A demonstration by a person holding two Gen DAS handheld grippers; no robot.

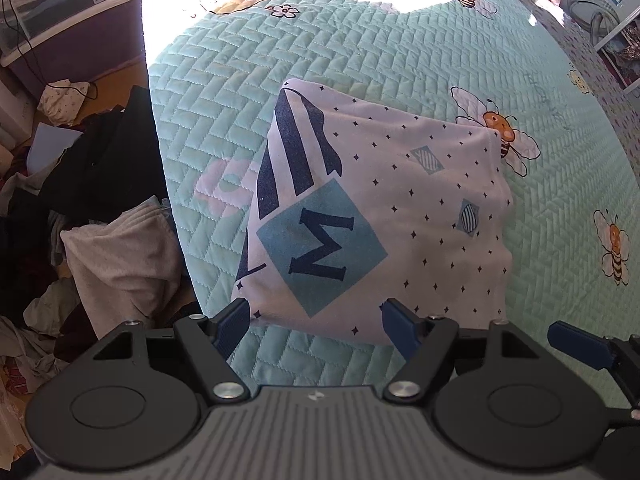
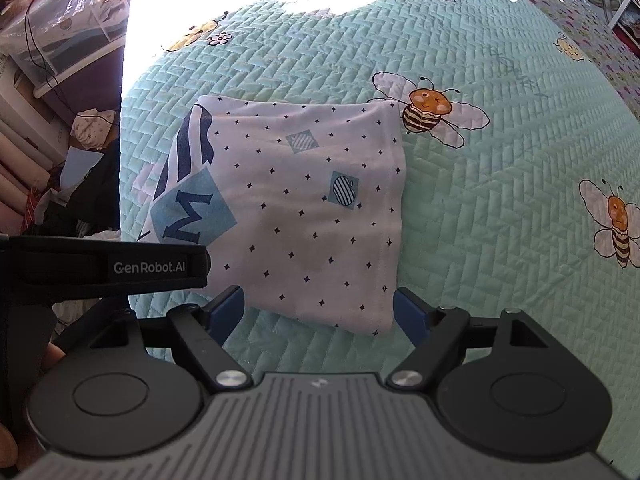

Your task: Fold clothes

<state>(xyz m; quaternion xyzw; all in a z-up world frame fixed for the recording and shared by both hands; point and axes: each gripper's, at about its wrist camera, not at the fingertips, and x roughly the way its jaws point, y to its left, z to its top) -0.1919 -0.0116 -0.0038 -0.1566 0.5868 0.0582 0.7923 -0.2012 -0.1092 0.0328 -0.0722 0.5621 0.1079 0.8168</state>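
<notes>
A white garment [image 1: 400, 216] with small dark stars, navy stripes and a blue square bearing an "M" lies folded into a compact rectangle on the mint quilted bedspread [image 1: 360, 60]. The same folded garment [image 2: 304, 216] shows in the right wrist view. My left gripper [image 1: 316, 320] hovers open just in front of its near edge, nothing between the fingers. My right gripper [image 2: 320, 310] is open too, at the near edge of the fold, empty. A blue fingertip of the right gripper shows at the far right of the left view. The left gripper's black body [image 2: 108, 266] crosses the right view's left side.
The bedspread [image 2: 500, 160] carries printed bees [image 2: 428, 110]. Off the bed's left edge lies a heap of loose clothes [image 1: 100, 248] on the floor. A clear storage box [image 1: 60, 0] stands on a shelf at the far left. Bright sunlight washes out the bed's far end.
</notes>
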